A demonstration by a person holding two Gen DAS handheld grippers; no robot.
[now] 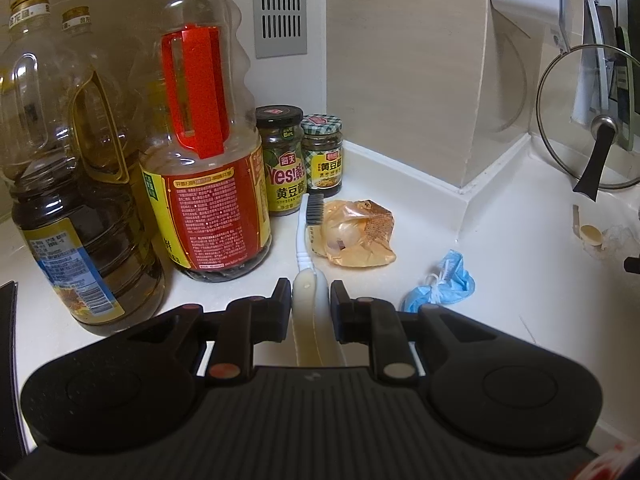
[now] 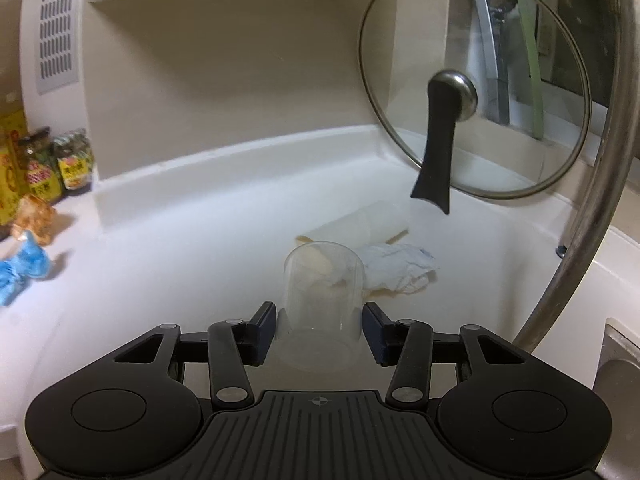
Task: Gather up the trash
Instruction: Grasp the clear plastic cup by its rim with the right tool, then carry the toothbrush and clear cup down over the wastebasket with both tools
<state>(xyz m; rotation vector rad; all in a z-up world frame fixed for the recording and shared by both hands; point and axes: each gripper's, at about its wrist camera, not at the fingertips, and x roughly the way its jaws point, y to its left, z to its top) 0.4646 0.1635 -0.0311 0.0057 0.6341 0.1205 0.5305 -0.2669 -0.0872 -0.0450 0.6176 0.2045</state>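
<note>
My left gripper [image 1: 310,292] is shut on the pale handle of a white toothbrush [image 1: 306,236], whose dark bristles point away toward the jars. Just beyond it on the white counter [image 1: 500,280] lie a crumpled orange plastic wrapper [image 1: 358,236] and a balled blue face mask [image 1: 440,284]. In the right wrist view a clear plastic cup [image 2: 322,292] sits between the fingers of my right gripper [image 2: 320,316], both pads against its walls. Behind the cup lie a crumpled white tissue [image 2: 400,272] and a pale rolled wrapper [image 2: 372,222]. The mask [image 2: 24,272] and orange wrapper [image 2: 34,218] show at far left.
Large oil bottles [image 1: 208,140] and two sauce jars [image 1: 280,160] crowd the left corner. A glass pot lid [image 2: 472,80] leans on the wall at the right. A curved metal hose [image 2: 592,200] and a sink edge [image 2: 620,344] stand further right. A small spoon [image 1: 592,236] lies nearby.
</note>
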